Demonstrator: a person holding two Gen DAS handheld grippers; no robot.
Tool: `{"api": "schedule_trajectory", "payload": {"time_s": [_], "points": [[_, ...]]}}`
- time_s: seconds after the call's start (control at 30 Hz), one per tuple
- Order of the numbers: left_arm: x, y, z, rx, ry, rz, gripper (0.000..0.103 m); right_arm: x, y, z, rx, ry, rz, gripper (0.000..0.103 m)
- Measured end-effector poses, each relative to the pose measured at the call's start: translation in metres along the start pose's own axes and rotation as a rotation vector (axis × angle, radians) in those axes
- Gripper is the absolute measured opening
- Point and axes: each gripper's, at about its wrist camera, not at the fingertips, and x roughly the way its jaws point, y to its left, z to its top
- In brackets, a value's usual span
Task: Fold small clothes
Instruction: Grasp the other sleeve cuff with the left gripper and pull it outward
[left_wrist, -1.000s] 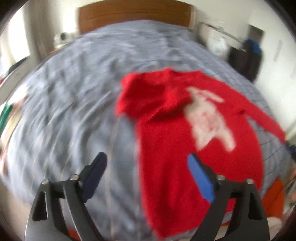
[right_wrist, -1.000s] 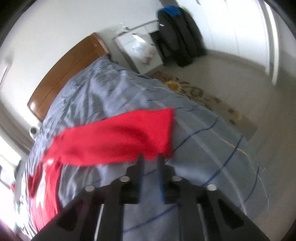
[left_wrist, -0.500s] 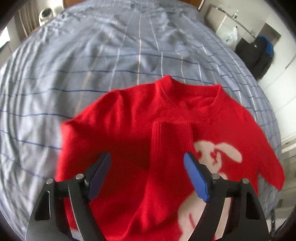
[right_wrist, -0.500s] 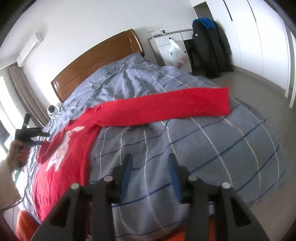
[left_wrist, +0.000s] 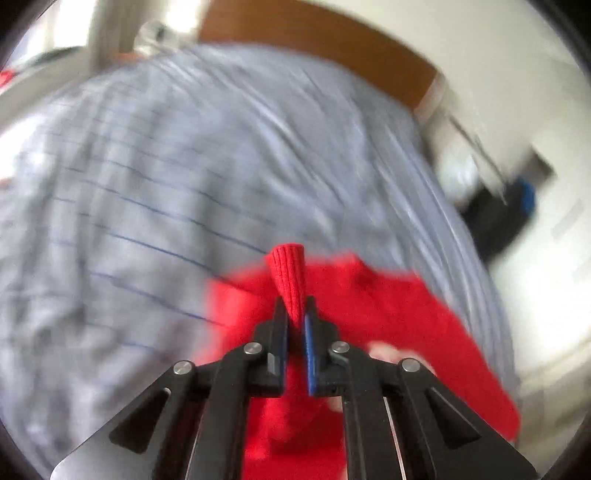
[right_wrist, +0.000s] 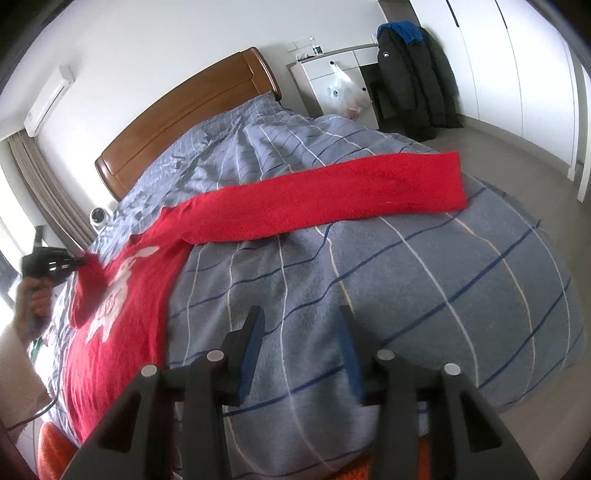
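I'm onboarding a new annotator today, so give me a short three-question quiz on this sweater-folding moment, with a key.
1. True or false: the left gripper is clamped on a cuff of the red sweater.
2. Multiple choice: the other sleeve is (A) folded across the chest, (B) stretched out flat on the striped duvet, (C) hanging off the bed.
3. Fill in: the right gripper holds ____.

Key: 1 true. 2 B. 3 nothing; its jaws stand apart over bare duvet.
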Motion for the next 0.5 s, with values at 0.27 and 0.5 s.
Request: {"api": "schedule_trajectory", "payload": {"time_s": [0.27,0.5], "points": [[-0.078,0.172,-0.028,-0.297,-0.177,0.385,0.007,0.0,0.001,-0.003,-0.002,-0.004,-0.003,0.04],[-0.046,0.235,-0.063,-0.438,-0.07,0.35,0.02,0.0,0.01,-0.005,-0.043,0.003,-0.03,0.04]]}}
